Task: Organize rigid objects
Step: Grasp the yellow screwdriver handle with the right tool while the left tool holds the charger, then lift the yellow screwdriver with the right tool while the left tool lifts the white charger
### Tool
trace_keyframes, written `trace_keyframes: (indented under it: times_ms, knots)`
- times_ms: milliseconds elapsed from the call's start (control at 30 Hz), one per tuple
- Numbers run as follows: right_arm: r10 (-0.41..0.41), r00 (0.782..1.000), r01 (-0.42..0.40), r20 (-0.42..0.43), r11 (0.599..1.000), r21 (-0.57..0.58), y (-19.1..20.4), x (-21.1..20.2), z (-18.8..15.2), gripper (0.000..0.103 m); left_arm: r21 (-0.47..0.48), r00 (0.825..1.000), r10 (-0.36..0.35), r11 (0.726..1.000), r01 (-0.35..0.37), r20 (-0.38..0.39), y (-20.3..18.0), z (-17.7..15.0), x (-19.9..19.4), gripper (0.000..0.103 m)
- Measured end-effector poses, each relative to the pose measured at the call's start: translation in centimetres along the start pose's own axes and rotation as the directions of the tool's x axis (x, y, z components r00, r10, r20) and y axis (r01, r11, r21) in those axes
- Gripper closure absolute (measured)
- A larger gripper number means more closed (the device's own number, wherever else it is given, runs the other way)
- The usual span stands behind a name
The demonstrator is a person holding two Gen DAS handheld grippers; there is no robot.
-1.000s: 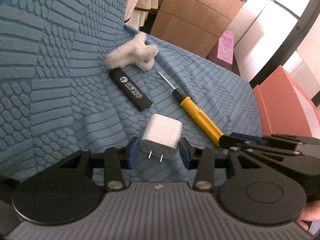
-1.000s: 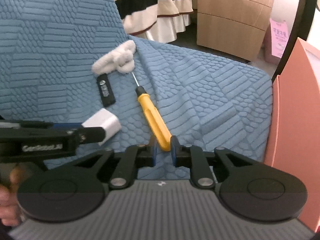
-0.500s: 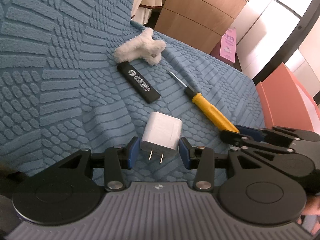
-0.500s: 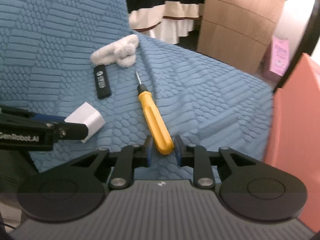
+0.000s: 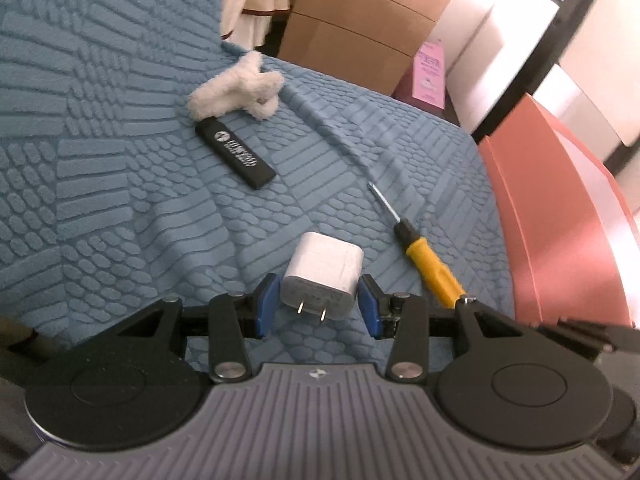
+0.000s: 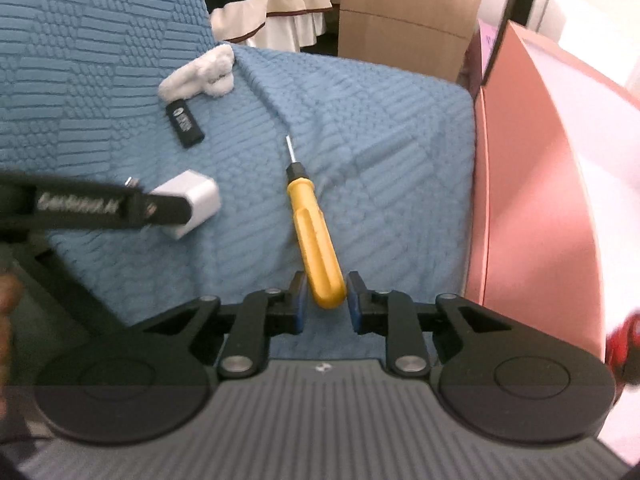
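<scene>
Left tongs (image 5: 318, 304): part open, blue pads at either side of the charger (image 5: 322, 268); the pads look to be on its flanks, with slim gaps in the left view, so a firm grip cannot be told for sure.
Charger: white cube, prongs facing the left camera at 6 o'clock, body away toward 12; it sits on the blue cover (image 5: 120, 200) between the pads.
Right tongs (image 6: 327, 304): nearly closed on the butt of the screwdriver (image 6: 314, 240); small gaps show beside the handle in a blurred view.
Screwdriver: yellow handle, black collar, thin metal shaft. In the right view its long axis runs from 6 up to about 11 o'clock, tip away from the camera. In the left view it lies at 3 o'clock of the charger, tip toward 11.
Black stick (image 5: 235, 157): flat, with white print, at 11 o'clock of the charger, long axis from 10 to 4 o'clock, well apart from both tongs.
Fluffy clip (image 5: 236, 90): cream, just beyond the stick's far end, touching or overlapping it.
Pink box (image 6: 532, 200): at 3 o'clock of the screwdriver, wall rising beside the cover's edge.
Cabinet (image 5: 360, 28): brown, behind the cover at 12 o'clock.
Path: nothing lies between either tongs and its thing.
</scene>
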State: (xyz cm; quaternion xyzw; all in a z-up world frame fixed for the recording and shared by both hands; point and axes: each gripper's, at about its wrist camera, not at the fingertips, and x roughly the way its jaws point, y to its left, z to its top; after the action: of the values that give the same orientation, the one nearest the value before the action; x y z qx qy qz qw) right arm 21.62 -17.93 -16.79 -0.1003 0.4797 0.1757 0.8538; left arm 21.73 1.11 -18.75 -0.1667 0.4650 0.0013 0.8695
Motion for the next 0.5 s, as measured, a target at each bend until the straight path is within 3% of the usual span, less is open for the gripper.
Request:
trace_keyframes:
  times_ms: [333, 500]
  knots:
    - [0.027, 0.999, -0.023, -0.037, 0.994, 0.105, -0.9, -2.0, -3.1, 0.079, 0.046, 0.999, -0.024, 0.999, 0.026, -0.046, -0.6, -1.2, -0.4, 0.054]
    - [0.074, 0.997, -0.070, -0.024, 0.989, 0.130, -1.5, -2.0, -3.5, 0.079, 0.089, 0.997, -0.001, 0.996, 0.008, -0.074, -1.1, -1.6, -0.1, 0.054]
